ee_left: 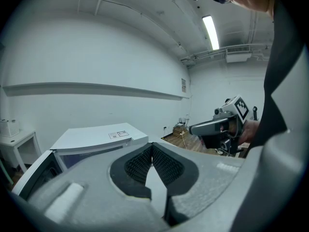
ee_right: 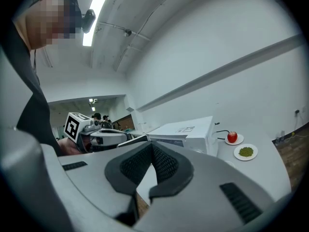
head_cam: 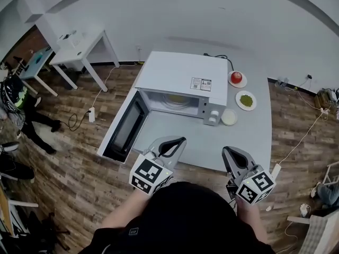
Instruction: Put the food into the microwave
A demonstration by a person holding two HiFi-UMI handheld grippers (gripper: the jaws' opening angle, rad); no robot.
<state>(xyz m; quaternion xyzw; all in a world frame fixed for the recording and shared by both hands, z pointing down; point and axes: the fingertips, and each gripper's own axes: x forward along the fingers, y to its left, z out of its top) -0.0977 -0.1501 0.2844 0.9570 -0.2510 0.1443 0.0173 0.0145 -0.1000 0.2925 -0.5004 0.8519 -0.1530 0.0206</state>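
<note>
The white microwave [head_cam: 183, 78] stands on the grey table [head_cam: 249, 136] with its door [head_cam: 124, 128] swung open to the left. Something pale yellow [head_cam: 177, 100] lies inside the cavity. To its right are a red apple on a plate [head_cam: 237, 78], a plate of green food [head_cam: 246, 100] and a small white dish [head_cam: 229, 117]. My left gripper [head_cam: 177, 141] and right gripper [head_cam: 228, 151] hover over the table's near edge, both shut and empty. The pads meet in the left gripper view [ee_left: 152, 148] and in the right gripper view [ee_right: 152, 146].
A white side table [head_cam: 79, 44] stands at the back left. Cables and a power strip [head_cam: 91, 114] lie on the wooden floor. A white wall runs behind the table. People's legs show at the far left [head_cam: 32, 123].
</note>
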